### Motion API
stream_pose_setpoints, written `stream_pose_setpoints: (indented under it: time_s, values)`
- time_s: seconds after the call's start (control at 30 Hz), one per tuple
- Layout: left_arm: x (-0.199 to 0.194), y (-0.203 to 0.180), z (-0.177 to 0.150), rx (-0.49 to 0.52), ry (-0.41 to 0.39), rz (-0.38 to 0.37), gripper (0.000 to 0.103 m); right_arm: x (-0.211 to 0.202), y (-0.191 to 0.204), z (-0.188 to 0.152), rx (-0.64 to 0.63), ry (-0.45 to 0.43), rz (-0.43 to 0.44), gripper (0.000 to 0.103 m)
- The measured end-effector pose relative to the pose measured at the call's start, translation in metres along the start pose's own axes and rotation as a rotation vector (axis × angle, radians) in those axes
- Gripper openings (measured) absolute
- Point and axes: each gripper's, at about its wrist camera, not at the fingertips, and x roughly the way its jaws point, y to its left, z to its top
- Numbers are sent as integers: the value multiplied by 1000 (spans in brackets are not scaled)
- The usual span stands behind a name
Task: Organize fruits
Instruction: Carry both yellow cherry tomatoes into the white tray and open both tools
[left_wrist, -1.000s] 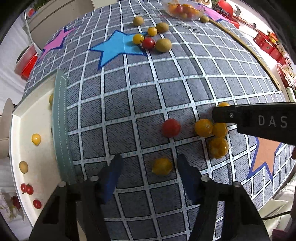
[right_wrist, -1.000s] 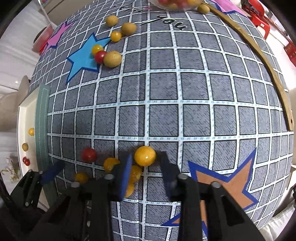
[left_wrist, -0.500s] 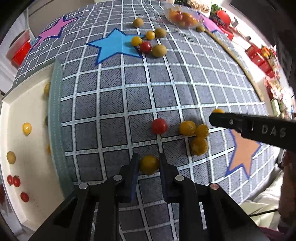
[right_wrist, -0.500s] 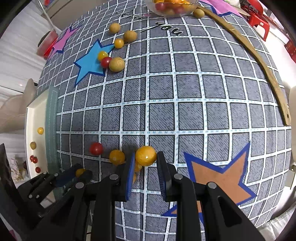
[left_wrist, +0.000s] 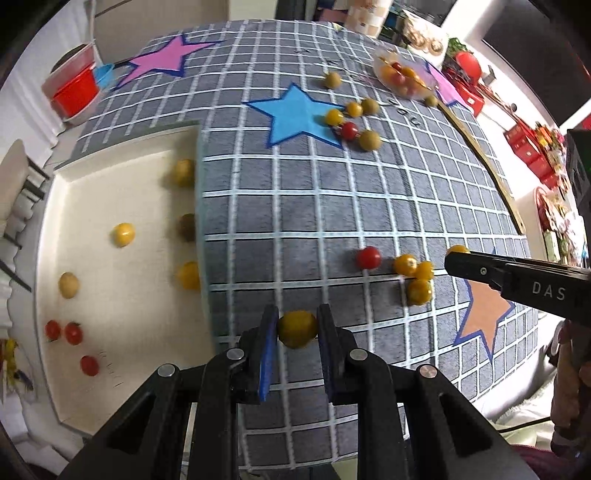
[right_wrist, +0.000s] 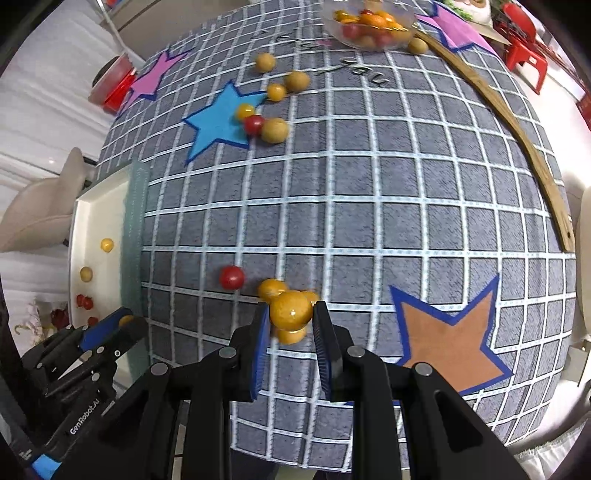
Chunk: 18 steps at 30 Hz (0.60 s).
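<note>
My left gripper (left_wrist: 295, 330) is shut on a yellow tomato (left_wrist: 296, 328), held above the grey checked cloth near the white tray (left_wrist: 122, 302). My right gripper (right_wrist: 290, 314) is shut on another yellow tomato (right_wrist: 290, 309), lifted over a cluster of yellow tomatoes (right_wrist: 271, 288) and a red tomato (right_wrist: 231, 277). That cluster (left_wrist: 410, 267) and red tomato (left_wrist: 368, 257) also show in the left wrist view. The tray holds several yellow, red and greenish fruits. The right gripper also shows in the left wrist view (left_wrist: 458, 258), the left one in the right wrist view (right_wrist: 122, 323).
A second group of fruits (left_wrist: 354, 118) lies by the blue star. A clear bowl of tomatoes (right_wrist: 369, 24) stands at the far edge. A wooden strip (right_wrist: 524, 147) curves along the right. A red container (left_wrist: 74, 88) sits far left.
Both grippers closed on yellow tomatoes and lifted them. The left gripper has moved left toward the tray, which now fills more of its view.
</note>
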Motion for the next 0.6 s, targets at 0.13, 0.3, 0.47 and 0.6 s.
stream_pose_setpoints:
  time_s: [0.13,0.3,0.47,0.6]
  values:
    - [-9,23,-3,-52,-22,24,23,2,26,6,-48,-2,13,26]
    - [-17,57,-7,-121,-46,70,23,5,64,13,-127,-1,39,26]
    - [-17,96,-10,-194,-66,142,23,17,110,24,-214,8,72,26]
    - [-6,123,-8,-241,-67,198,23,32,146,36,-260,19,105,26]
